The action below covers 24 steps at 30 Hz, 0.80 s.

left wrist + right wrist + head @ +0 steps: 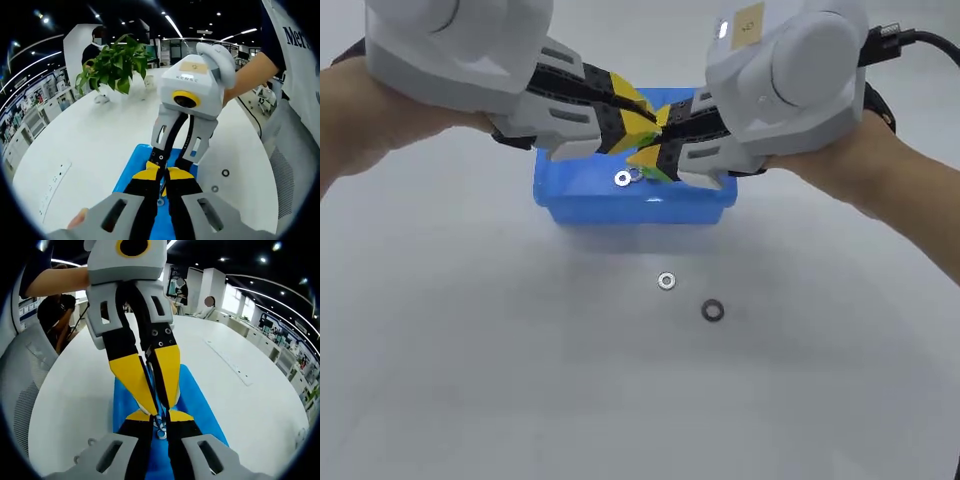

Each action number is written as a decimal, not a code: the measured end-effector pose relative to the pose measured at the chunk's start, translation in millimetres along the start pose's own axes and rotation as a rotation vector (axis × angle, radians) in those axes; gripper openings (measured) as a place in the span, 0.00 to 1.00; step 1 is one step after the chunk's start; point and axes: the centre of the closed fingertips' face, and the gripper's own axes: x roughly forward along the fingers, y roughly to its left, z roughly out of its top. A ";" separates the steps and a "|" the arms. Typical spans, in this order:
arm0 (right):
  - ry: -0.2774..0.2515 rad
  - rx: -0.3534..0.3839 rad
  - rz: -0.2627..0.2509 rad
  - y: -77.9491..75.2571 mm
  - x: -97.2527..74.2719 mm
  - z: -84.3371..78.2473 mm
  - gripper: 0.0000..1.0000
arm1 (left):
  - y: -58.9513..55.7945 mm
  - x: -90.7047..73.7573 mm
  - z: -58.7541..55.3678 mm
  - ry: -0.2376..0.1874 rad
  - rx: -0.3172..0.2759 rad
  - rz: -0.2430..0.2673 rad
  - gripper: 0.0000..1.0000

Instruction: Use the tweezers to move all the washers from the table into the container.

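My two grippers meet tip to tip above a blue container [630,212]. The left gripper [642,118] comes from the left and the right gripper [650,155] from the right. In the right gripper view thin dark tweezers [152,377] run between the left gripper's yellow jaws down into my right gripper [160,417]; both look shut on them. Two washers [623,179] lie inside the container under the tips. On the table in front of it lie a silver washer [666,281] and a darker washer [712,311], also the dark washer [225,173].
The white round table [470,350] spreads wide around the container, with its edge near the person's body. A potted plant [117,62] stands at the table's far side. A person's hands [380,120] hold both grippers.
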 end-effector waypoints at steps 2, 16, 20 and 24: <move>-0.001 0.001 0.000 0.0 -0.5 0.0 0.11 | -0.7 0.4 1.1 -0.002 -0.002 -0.001 0.08; -0.010 -0.033 -0.027 2.1 -15.5 12.7 0.12 | -8.6 -9.3 15.9 -0.005 0.059 0.003 0.08; -0.021 -0.045 -0.032 6.6 -24.6 19.5 0.12 | -14.9 -16.8 24.5 -0.016 0.069 0.003 0.08; -0.027 -0.053 -0.038 12.2 -32.2 25.6 0.12 | -21.7 -22.5 32.3 -0.026 0.077 0.004 0.08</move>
